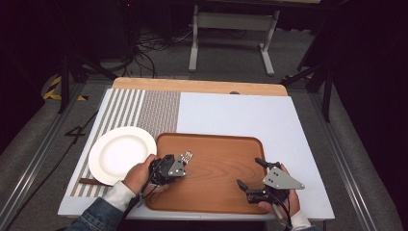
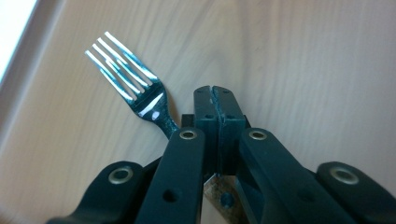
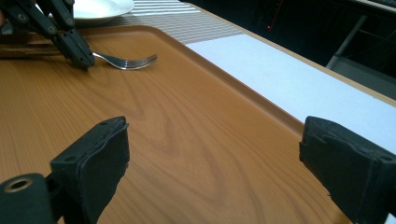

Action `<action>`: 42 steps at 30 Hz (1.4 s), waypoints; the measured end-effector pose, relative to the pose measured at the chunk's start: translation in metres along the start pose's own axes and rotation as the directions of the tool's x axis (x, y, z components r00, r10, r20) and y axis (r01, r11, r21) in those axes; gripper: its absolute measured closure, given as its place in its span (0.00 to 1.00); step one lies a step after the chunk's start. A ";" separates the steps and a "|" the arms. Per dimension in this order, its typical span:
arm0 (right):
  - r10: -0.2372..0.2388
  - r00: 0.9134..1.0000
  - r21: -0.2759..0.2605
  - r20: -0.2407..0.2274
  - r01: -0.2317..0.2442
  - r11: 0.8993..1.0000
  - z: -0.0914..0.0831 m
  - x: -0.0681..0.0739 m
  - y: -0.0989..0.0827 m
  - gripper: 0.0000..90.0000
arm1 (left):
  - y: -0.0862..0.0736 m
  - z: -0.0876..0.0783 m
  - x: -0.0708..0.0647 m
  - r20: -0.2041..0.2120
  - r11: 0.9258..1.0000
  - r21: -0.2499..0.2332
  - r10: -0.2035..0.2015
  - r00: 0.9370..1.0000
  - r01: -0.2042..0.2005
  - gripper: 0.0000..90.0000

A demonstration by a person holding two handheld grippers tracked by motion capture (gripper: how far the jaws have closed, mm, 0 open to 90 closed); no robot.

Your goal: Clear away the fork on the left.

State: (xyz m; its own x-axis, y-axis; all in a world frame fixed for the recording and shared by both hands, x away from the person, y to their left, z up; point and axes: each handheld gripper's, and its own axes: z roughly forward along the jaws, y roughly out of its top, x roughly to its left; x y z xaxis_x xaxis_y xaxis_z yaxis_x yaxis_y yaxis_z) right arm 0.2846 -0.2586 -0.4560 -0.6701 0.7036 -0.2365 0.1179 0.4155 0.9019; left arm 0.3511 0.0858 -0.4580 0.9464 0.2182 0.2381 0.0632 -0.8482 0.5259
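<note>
Lying on the wooden tray, tines toward the far rim, a metal fork has its handle running under the left tongs. In the left gripper view those tongs are pressed together, pad against pad, with the fork's neck passing just beside and beneath them; whether they pinch the handle lower down cannot be told. In the right gripper view the left tongs meet the fork at its neck, close above the tray's surface. The right tongs stand wide apart over the tray's near right part, with nothing between them. A white plate sits left of the tray on a striped placemat. The counter under all of it is pale blue.
</note>
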 end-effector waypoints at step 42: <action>-0.005 1.000 0.010 0.007 0.005 1.000 0.000 0.000 0.000 0.10 | -0.035 -0.031 0.023 -0.066 0.998 -0.011 -0.068 0.996 0.067 1.00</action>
State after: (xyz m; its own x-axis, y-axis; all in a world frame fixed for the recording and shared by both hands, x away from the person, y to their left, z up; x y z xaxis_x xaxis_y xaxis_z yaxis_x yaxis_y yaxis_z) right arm 0.2848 -0.2586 -0.4558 -0.6654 0.7056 -0.2436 0.1217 0.4245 0.8972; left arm 0.3610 0.1360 -0.4455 0.9170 0.3067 0.2551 0.1233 -0.8260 0.5500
